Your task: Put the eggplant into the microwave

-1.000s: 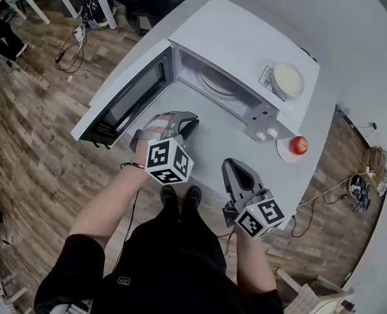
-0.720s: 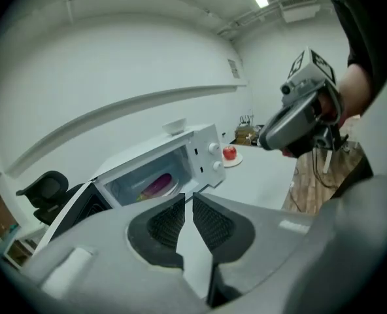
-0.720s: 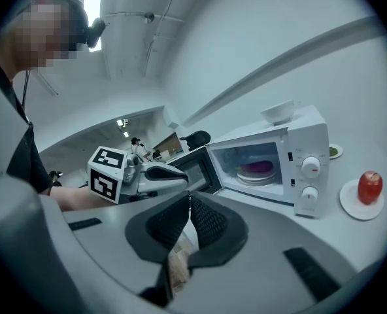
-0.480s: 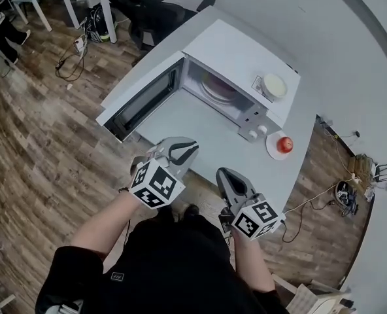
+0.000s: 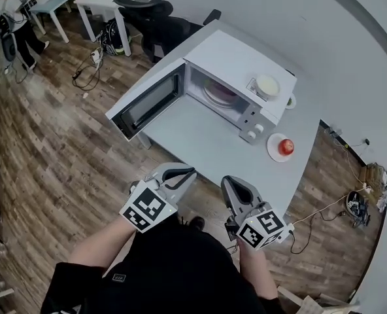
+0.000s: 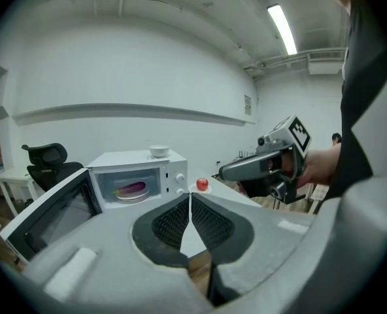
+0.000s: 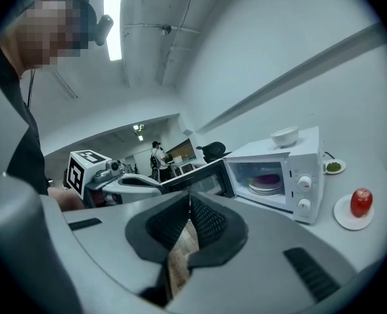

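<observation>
Left tongs, right tongs closed; eggplant inside microwave.

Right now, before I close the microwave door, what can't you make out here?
1. Eggplant: in the head view it is partly under the microwave roof; tiny in both gripper views.
2. Knob settings: too small everywhere.
3. Green dish contents: too small; the microwave half hides it in the head view.

Head view overhead; gripper views toward microwave.
</observation>
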A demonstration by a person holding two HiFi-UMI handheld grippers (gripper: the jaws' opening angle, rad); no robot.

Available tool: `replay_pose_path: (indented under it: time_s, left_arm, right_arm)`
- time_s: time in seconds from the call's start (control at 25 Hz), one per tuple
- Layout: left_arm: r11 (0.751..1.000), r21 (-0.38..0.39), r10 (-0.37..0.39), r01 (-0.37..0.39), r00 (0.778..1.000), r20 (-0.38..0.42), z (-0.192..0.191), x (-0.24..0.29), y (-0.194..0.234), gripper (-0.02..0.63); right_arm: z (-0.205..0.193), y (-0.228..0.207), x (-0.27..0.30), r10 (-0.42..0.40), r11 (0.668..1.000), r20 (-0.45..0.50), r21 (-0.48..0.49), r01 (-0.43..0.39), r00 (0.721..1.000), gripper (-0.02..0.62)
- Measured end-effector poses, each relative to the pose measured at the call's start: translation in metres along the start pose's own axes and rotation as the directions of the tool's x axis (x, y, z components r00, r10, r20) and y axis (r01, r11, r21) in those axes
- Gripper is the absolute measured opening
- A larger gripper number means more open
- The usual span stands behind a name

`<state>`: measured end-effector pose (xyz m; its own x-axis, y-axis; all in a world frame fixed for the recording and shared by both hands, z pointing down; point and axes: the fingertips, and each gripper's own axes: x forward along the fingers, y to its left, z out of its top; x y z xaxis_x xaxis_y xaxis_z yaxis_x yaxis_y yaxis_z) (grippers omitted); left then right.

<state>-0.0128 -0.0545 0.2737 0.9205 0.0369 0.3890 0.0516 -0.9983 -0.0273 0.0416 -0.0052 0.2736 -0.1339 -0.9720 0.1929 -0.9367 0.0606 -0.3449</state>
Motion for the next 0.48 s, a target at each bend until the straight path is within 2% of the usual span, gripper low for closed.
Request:
replay_pose_path:
  time_s: [0.12,0.28,0.48]
  left_arm:
    - [0.998,-0.045,0.043,-0.042,0.999,0.024,0.009,-0.009,-0.022,0.014]
    - [0.991,-0.101,0.095,-0.090,0.995,0.044,0.016,-0.016,-0.045,0.009]
    - [0.981,-0.159,0.123,-0.111,0.990,0.072,0.023,-0.023,-0.055,0.009]
  right_arm:
    - [0.004,0.004,-0.026,0.031,0.999,0.015,-0.035,-0.030,0.999,0.018]
    - [0.005,0.011,-0.058,0.084,0.996,0.047,-0.029,-0.083,0.995,0.018]
    - [0.001,0.025,-0.077,0.117,0.993,0.060,-0.027,-0.116,0.991,0.018]
